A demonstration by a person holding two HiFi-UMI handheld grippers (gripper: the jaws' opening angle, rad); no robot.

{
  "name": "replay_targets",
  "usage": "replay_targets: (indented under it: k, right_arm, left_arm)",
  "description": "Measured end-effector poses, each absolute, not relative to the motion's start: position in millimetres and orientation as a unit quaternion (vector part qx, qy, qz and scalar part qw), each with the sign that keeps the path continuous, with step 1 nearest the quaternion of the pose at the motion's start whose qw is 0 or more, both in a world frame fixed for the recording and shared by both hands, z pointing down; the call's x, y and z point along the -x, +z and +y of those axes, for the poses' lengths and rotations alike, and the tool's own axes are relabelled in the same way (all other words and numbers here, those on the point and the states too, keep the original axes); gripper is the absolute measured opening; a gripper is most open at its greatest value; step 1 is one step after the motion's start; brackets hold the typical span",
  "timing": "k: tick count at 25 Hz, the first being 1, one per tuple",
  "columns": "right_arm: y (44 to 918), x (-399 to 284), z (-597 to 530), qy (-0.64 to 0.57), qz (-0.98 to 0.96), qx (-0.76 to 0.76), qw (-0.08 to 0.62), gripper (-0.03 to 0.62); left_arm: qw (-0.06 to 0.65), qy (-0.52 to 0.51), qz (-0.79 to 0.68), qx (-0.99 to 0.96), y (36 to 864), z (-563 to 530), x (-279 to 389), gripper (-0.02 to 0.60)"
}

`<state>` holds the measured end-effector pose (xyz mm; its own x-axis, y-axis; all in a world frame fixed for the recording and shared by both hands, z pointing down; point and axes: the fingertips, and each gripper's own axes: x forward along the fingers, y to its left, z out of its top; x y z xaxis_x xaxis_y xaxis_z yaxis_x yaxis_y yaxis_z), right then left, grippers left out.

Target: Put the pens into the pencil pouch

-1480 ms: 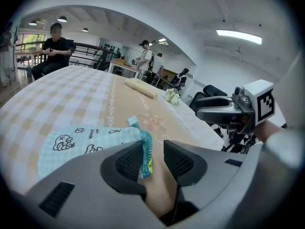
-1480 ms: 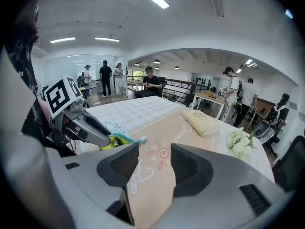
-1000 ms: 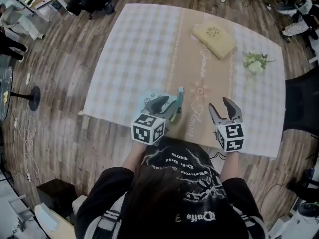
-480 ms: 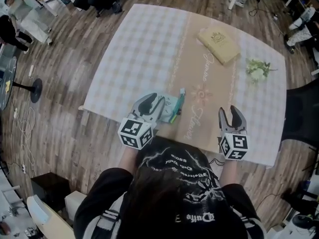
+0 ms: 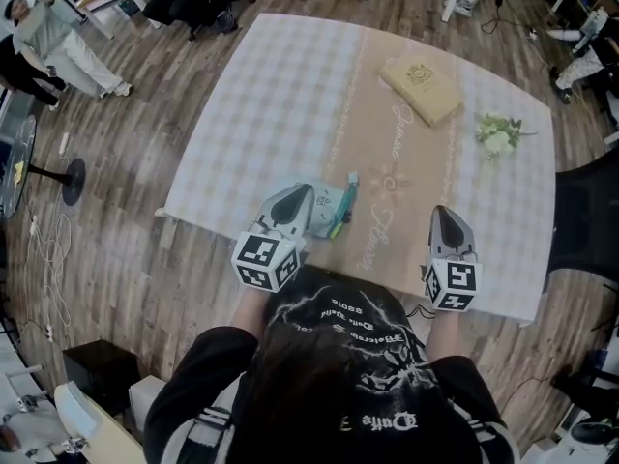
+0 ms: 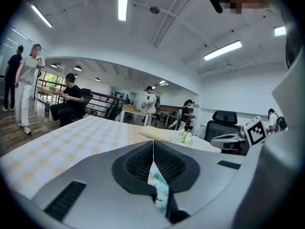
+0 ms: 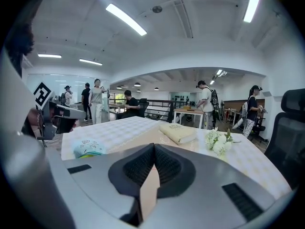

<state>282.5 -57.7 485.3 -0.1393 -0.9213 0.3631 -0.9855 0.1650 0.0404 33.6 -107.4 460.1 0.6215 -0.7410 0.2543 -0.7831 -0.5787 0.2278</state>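
The light teal pencil pouch [image 5: 327,204] lies near the table's front edge. A teal pen [image 5: 350,184] and a green pen tip [image 5: 336,229] show along its right side; how far they sit inside I cannot tell. My left gripper [image 5: 295,196] hangs over the pouch's left end. Its jaws have just closed and nothing shows between the pads. Printed pouch fabric [image 6: 159,193] shows below the tips. My right gripper [image 5: 442,217] is apart to the right over the tan runner [image 5: 387,177]. Its jaws have also just closed, empty.
A cream-yellow flat case [image 5: 420,77] lies at the far side of the runner, with a small white flower bunch [image 5: 497,131] to its right. A black chair [image 5: 585,206] stands at the table's right. People stand and sit far left [image 6: 28,80].
Both grippers' jaws, wide apart in the earlier frames, now meet. The left gripper has drawn back to the left over the pouch, and the right has moved slightly toward the near edge.
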Motion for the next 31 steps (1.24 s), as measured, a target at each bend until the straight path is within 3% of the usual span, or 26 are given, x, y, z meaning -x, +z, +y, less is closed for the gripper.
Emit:
replay_targets:
  k: [31]
  right_arm:
    - [492, -263, -45, 0.078, -0.757, -0.623, 0.182, 0.008]
  left_arm:
    - [0.174, 0.075, -0.415, -0.89, 465, -94, -35, 0.02]
